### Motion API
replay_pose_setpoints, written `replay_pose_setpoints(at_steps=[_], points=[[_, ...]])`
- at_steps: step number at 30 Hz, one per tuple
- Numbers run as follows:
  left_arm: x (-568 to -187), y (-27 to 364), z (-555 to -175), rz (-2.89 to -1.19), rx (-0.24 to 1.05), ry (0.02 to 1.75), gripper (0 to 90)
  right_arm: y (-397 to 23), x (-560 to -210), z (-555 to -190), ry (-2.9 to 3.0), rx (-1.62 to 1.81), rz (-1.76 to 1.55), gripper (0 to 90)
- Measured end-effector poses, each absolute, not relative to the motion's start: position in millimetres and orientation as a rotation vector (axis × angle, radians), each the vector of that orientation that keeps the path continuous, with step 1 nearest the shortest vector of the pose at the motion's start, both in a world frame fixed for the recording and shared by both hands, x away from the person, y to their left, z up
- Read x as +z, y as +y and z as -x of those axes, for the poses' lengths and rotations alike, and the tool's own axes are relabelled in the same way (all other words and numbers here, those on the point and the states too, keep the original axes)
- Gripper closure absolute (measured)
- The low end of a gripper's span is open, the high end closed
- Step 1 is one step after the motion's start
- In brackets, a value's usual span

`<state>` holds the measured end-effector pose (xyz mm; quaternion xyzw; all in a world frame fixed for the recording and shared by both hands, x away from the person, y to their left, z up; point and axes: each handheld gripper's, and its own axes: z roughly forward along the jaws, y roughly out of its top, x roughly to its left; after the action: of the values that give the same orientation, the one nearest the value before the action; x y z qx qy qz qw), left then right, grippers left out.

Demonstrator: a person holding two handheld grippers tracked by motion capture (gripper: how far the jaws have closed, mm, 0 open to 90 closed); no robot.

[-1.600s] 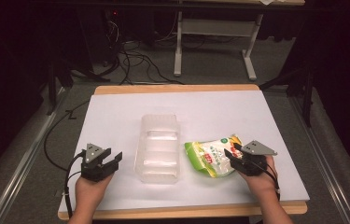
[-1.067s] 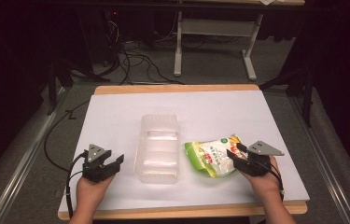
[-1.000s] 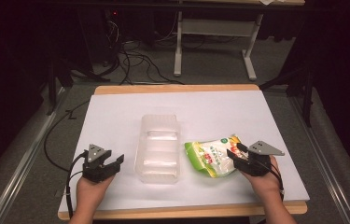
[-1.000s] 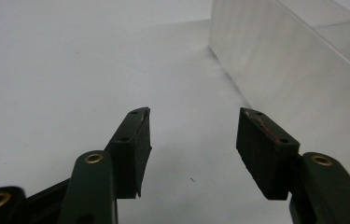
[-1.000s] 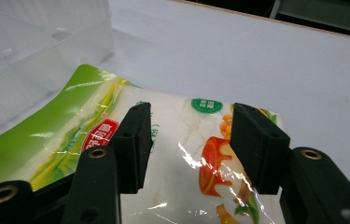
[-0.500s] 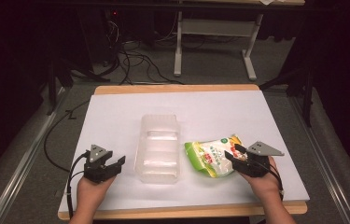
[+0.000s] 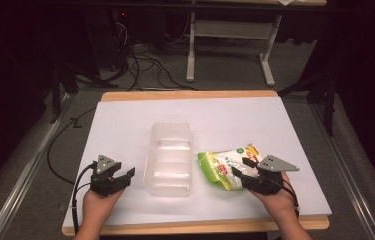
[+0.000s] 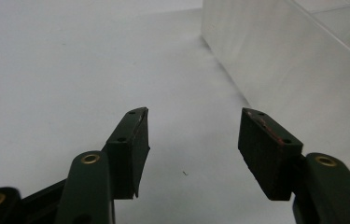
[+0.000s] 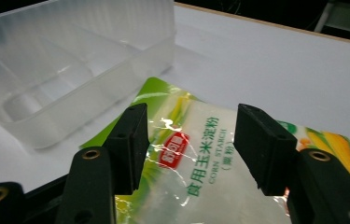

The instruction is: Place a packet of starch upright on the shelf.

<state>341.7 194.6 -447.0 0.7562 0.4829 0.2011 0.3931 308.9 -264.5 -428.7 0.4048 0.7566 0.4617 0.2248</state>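
pouch: the corn starch pouch [image 7: 227, 167] lies flat on the white table [image 7: 225, 120], right of centre near the front edge, touching or just beside the right wall of the clear bin [image 7: 169, 160]. In the right gripper view the pouch [image 9: 200, 158] sits right under the jaws.

right gripper: right gripper [image 7: 243, 172] hangs low over the pouch's near end with its jaws spread, nothing pinched yet. Can't tell if a jaw tip is already touching the film.

left gripper: left gripper [image 7: 123, 176] rests near the bin's front left corner, jaws apart and empty. In its own view the left gripper [image 8: 191, 140] has bare table between the jaws, and the bin wall [image 8: 294, 60] is off to the side.

what could go wrong: my guess is the shiny film is the problem. It looks slick and crinkly, so a shallow bite could catch only a fold and let it slide out. A floppy bag held by one end will likely sag and snag the bin rim on the way over.

another risk: the bin looks light, so a bump from the pouch or a jaw might skate it across the table.

in the way: only the bin's right wall stands between pouch and bin.

around: the rest of the tabletop is bare; cables [image 7: 140, 60] and a desk frame [image 7: 230, 45] sit on the floor behind, well clear.
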Motion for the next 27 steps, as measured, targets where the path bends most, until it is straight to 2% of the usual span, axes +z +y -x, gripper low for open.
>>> replay_pose_setpoints(at_steps=[14, 22, 24, 27], points=[[-448.5, 193.7, -342.5, -1.922, 0.486, 1.228, 43.3, -213.5, -441.3, -300.2, 2.264, 1.153, -0.974, 28.4], [-456.5, 167.1, -340.2, -2.002, 0.425, 1.185, 46.5, -204.6, -452.3, -303.0, 2.33, 1.064, -0.976, 27.1], [-456.6, 160.8, -338.4, -2.009, 0.388, 1.153, 56.8, -204.5, -454.4, -303.8, 2.333, 1.043, -0.976, 27.2], [-454.0, 156.1, -334.6, -1.994, 0.362, 1.114, 83.1, -204.5, -457.5, -304.9, 2.348, 1.029, -0.982, 27.7]])
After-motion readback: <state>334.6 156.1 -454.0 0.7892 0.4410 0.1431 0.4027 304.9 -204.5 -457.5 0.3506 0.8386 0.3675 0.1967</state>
